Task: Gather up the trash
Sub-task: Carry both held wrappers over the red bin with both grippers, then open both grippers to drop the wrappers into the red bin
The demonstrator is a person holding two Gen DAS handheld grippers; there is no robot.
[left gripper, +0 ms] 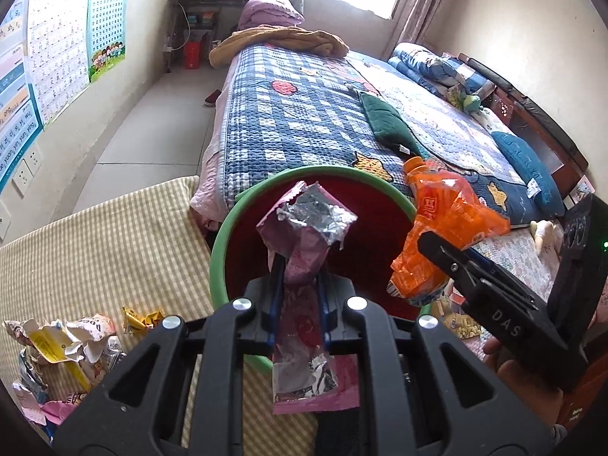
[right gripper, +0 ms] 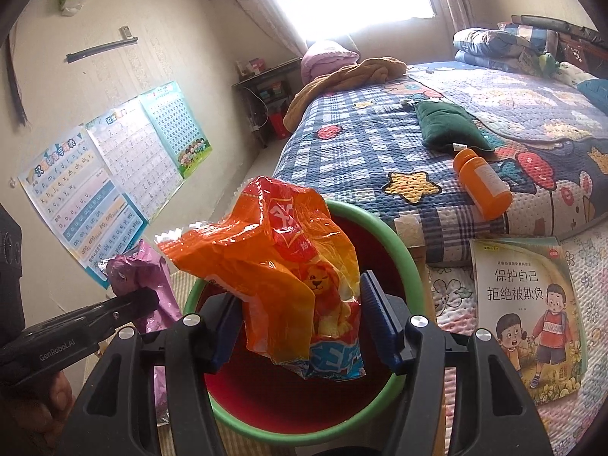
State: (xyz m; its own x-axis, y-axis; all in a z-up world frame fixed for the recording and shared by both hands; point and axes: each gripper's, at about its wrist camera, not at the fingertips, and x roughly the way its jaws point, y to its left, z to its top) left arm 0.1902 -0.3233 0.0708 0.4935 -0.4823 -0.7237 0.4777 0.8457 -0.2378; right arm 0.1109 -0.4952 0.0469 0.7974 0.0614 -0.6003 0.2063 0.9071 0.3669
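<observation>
Above the green-rimmed bin, the left gripper is pinching a limp pink wrapper; the right gripper, jaws half-spread, is loosely holding a light, crinkly orange bag, best gripped mid-body

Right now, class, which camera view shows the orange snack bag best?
The right wrist view: the orange snack bag fills the centre between the right hand-held gripper fingers, its lion print readable. The left wrist view shows it only side-on, partly hidden by that gripper.
</observation>
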